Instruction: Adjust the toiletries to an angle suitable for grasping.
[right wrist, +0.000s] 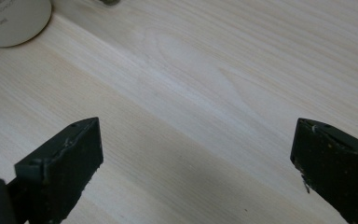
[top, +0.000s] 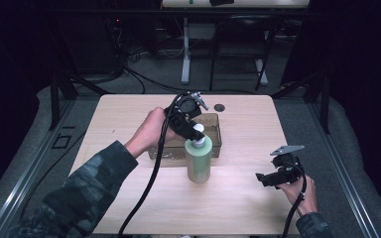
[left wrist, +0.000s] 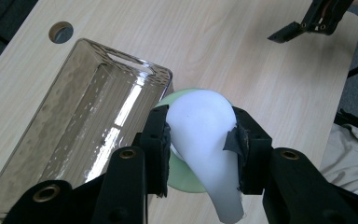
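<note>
The right gripper waits with jaws wide apart and empty, low over the table, well to the right of the green pump bottle. The bottle stands upright, just in front of the clear bin. The left gripper comes from above and clamps its white pump head.

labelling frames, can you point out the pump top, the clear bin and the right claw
pump top (left wrist: 200,126), left gripper view, on the white head between the jaws
clear bin (left wrist: 135,70), left gripper view, on its far rim
right claw (top: 263,179), high view, between its fingertips
</note>
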Demonstrator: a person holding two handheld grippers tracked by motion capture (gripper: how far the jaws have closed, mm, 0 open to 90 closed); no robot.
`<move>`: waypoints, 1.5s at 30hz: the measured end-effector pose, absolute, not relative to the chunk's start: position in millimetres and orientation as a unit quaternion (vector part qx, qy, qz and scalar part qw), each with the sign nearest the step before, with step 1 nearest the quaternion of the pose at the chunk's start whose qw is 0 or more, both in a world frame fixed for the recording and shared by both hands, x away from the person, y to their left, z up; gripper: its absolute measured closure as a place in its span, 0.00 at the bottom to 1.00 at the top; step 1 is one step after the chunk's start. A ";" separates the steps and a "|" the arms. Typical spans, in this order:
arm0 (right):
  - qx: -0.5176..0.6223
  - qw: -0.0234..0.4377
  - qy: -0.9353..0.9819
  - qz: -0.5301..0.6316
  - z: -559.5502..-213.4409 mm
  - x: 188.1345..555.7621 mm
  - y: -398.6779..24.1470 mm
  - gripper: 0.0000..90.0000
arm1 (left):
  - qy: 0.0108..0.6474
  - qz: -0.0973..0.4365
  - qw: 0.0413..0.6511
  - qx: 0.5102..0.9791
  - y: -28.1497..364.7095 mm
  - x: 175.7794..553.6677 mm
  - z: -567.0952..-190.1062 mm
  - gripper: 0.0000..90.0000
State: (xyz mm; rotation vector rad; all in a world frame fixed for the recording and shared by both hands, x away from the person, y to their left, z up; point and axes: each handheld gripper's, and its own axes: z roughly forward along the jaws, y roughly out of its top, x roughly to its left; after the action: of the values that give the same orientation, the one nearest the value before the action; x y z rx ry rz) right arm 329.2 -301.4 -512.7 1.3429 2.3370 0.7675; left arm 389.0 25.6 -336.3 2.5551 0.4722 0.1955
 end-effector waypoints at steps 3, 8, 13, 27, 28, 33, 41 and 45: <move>0.473 0.172 0.820 0.273 -511.3 329.8 -303.7 0.02 | 0.172 0.075 0.261 0.947 28.1 388.0 -335.7 0.69; 0.471 0.173 0.822 0.269 -512.7 328.7 -303.6 0.02 | 0.174 0.074 0.261 0.947 32.6 388.0 -335.4 0.69; 0.469 0.174 0.822 0.271 -512.3 328.6 -303.6 0.02 | 0.173 0.076 0.257 0.948 40.9 384.8 -334.9 0.70; 0.462 0.180 0.824 0.275 -510.1 328.0 -302.0 0.02 | 0.188 0.079 0.248 0.947 74.6 380.8 -334.8 0.69; 0.461 0.181 0.825 0.273 -510.3 328.4 -302.2 0.02 | 0.189 0.080 0.247 0.947 77.3 380.9 -334.7 0.70; 0.458 0.184 0.827 0.269 -510.3 328.6 -300.0 0.01 | 0.194 0.084 0.243 0.947 86.0 380.4 -334.2 0.70; 0.458 0.186 0.827 0.268 -510.2 327.8 -300.9 0.01 | 0.193 0.087 0.240 0.947 90.0 380.2 -333.8 0.70; 0.458 0.189 0.827 0.267 -510.1 328.2 -300.4 0.01 | 0.196 0.086 0.244 0.946 92.4 379.6 -333.6 0.70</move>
State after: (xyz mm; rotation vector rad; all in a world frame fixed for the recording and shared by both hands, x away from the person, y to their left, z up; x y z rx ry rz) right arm 328.2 -300.4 -510.1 1.2869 2.3255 0.7512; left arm 379.6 92.4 -333.6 2.5832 0.5340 0.2360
